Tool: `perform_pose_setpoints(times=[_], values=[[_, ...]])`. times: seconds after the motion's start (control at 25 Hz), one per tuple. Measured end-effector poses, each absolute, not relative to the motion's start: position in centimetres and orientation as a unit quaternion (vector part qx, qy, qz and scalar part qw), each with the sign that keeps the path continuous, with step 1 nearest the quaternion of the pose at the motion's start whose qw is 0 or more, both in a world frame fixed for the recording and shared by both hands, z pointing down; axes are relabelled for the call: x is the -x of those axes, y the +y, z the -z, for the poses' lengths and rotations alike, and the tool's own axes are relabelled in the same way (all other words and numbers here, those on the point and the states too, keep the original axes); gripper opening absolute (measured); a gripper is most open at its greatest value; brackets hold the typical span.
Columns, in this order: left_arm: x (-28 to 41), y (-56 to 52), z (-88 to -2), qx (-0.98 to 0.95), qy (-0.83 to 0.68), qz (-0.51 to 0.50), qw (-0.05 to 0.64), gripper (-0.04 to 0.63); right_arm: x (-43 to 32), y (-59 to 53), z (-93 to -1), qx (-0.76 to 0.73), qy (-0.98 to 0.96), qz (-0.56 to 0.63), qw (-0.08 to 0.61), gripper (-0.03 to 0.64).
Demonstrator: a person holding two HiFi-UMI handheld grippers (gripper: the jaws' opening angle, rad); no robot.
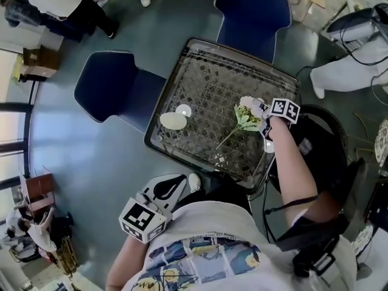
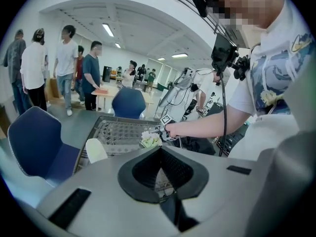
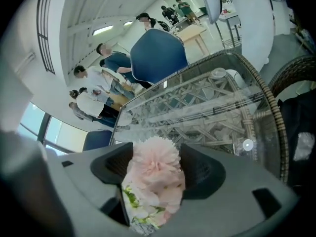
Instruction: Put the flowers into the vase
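Flowers [image 1: 245, 117] lie on the glass tabletop [image 1: 206, 83], with the pink bloom sitting between the jaws of the right tongs [image 3: 157, 168]. Those jaws are spread wide and not gripping it. The white vase [image 1: 173, 120] stands well apart from them, ahead of the left tongs [image 2: 160, 157], whose jaws are closed together with nothing in them.

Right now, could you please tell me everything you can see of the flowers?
The flowers are a small, seemingly artificial spray: ruffled pale pink and white blooms, green leaves, one thin stem. They lie flat on the glass tabletop near its right edge, stem angled towards its near edge. The blooms sit between the right gripper's open jaws; whether they touch is unclear.
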State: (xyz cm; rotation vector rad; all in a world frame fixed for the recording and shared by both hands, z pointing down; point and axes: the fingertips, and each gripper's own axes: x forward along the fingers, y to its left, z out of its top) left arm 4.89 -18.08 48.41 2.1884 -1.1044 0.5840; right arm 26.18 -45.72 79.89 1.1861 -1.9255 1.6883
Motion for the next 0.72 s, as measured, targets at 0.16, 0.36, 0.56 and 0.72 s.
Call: perform_pose_setpoints(times=[0.16, 0.36, 0.56, 0.72], values=[[-3.6, -17.7, -48.9, -0.815, -0.43, -0.212, 0.326, 0.009, -24.9, -45.1, -81.2, -0.404, -0.667, -0.607, 0.154, 0.281], [-2.4, -17.1, -49.7, -0.815, -0.429, -0.213, 0.326, 0.009, -24.0, -44.7, -80.8, -0.411, -0.689, -0.579, 0.148, 0.11], [-4.1, -17.5, -50.3, -0.828, -0.417, -0.209, 0.31, 0.009, -25.4, -45.1, -78.2, -0.41, -0.734, -0.52, 0.15, 0.08], [-3.3, -17.2, -48.9, -0.842, -0.405, -0.202, 0.294, 0.009, -24.7, -44.8, -72.7, -0.415, -0.775, -0.448, 0.161, 0.077]])
